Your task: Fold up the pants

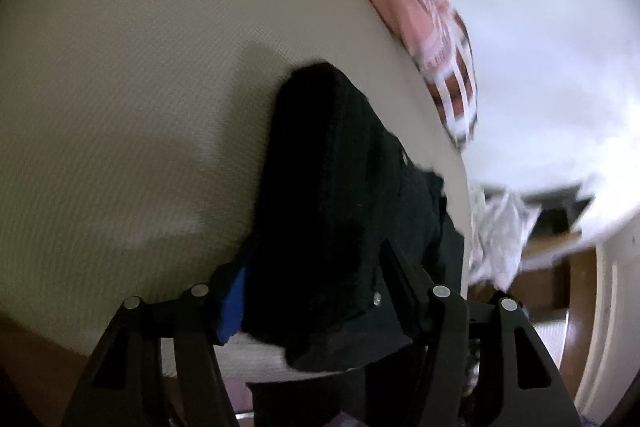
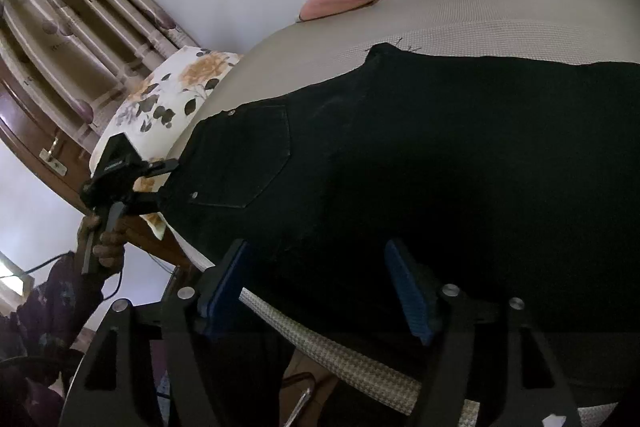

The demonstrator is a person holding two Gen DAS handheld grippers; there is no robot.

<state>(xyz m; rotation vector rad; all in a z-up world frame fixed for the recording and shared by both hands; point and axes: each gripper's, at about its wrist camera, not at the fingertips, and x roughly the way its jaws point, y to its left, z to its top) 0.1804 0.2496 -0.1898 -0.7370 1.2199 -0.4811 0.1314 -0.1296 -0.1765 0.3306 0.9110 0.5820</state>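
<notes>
Landmark: the beige woven mattress [image 2: 460, 15]; I place everything relative to it.
Left gripper [image 1: 316, 287]: at the mattress's near edge, waist end of the garment. Black cloth fills the gap between its jaws and covers the right one. I cannot tell whether the pads press on it; only the left blue pad [image 1: 234, 301] shows.
Pants location: the black denim-like pants [image 2: 420, 155] lie flat across the mattress, waist toward the floral pillow [image 2: 160, 103] at its left end, legs running right. The near edge hangs over the mattress's front.
Right gripper [image 2: 324, 287]: at the same near edge, further along the leg. Jaws spread, both ribbed blue pads clear of the fabric, which lies between them.
Handling (my judgement): soft, limp, moderately heavy for cloth; not fragile, not slippery. It will drape and sag between two grip points.
Where to hold (judgement): thick seamed parts, meaning waistband and hem, with grips well apart.
Appearance: matte black, back patch pocket [image 2: 244, 155] with small metal rivets, mostly smooth, few wrinkles.
</notes>
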